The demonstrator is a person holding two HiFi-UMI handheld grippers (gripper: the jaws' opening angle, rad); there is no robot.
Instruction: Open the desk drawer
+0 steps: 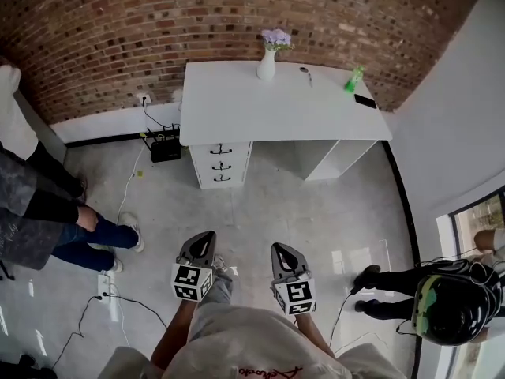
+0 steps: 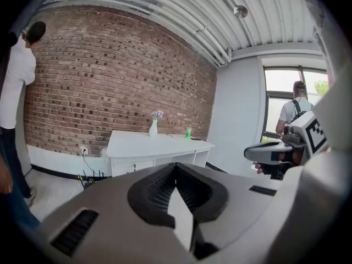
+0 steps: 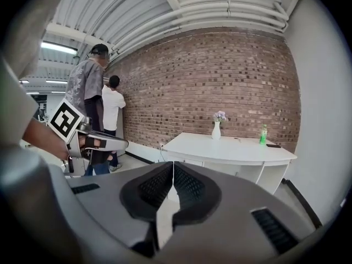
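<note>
- The white desk (image 1: 284,105) stands against the brick wall, well apart from both grippers. Its stack of three drawers (image 1: 222,164) sits under the desk's left end, all looking shut.
- The left gripper (image 1: 207,237) has its jaws together with nothing between them. The right gripper (image 1: 282,249) is likewise closed and empty.
- The step in hand looks like the approach, so nothing is grasped yet.
- To do it well, head for the top drawer's dark handle (image 1: 222,149) and part one gripper's jaws before arriving.
- Close the jaws around the handle's middle, then pull straight out and level.
- Keep clear of the floor cables (image 1: 130,188) left of the desk.
</note>
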